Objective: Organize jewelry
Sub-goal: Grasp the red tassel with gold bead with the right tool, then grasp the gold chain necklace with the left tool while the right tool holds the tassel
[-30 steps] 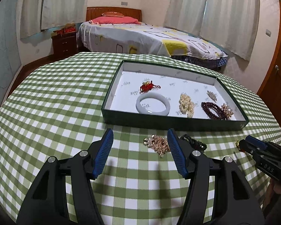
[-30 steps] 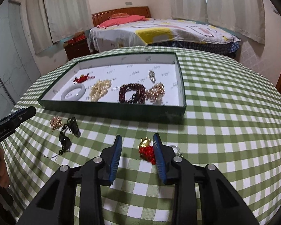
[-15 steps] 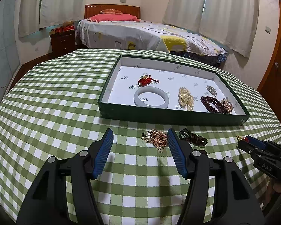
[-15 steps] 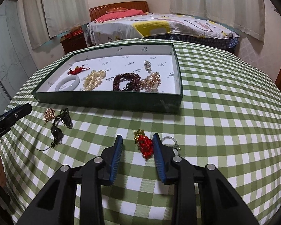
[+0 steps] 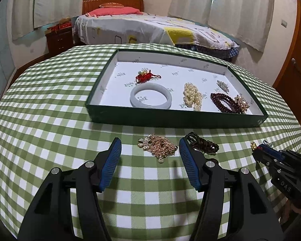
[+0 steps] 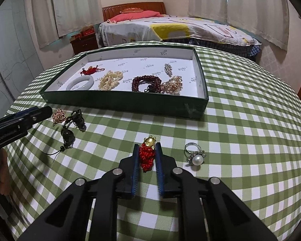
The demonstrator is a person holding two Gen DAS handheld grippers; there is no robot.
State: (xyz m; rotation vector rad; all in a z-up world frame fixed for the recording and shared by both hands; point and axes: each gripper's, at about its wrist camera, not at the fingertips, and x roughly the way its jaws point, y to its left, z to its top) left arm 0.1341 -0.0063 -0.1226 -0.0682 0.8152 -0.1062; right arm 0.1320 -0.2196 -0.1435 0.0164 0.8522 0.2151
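— Two grippers low over the green checked tablecloth [image 5: 50, 108], both pointing toward the green tray [image 6: 130, 102]. How does the right gripper [image 6: 147, 156] stand?

— Its blue pads [image 6: 134, 164] are drawn in against a red knotted charm with a gold figure [image 6: 147, 152], one pad on each side, the gold end poking out past the tips. Whether the charm is lifted off the cloth, I cannot tell.

— And the left gripper [image 5: 150, 156]?

— Spread wide, holding nothing. A rose-gold chain heap [image 5: 158, 145] lies on the cloth between and just ahead of its fingertips, touching neither. A dark beaded cord [image 5: 202, 143] sits just beside its right finger.

— What else is loose?

— A pearl ring [image 6: 195, 156] lies just right of the right gripper.

— In the tray?

— A pale bangle [image 5: 150, 97], a red cord piece [image 5: 146, 76], a pearl cluster [image 5: 192, 96], dark red beads [image 5: 223, 101] touching a gold-and-pearl bunch [image 5: 240, 103], and a small sparkly piece [image 5: 222, 84] too small to name.

— Anything cut off?

— From the left wrist view, only the right gripper's tip shows at the frame edge; the charm there is mostly hidden. A hand [image 6: 2, 172] holding the left tool is half out of frame.
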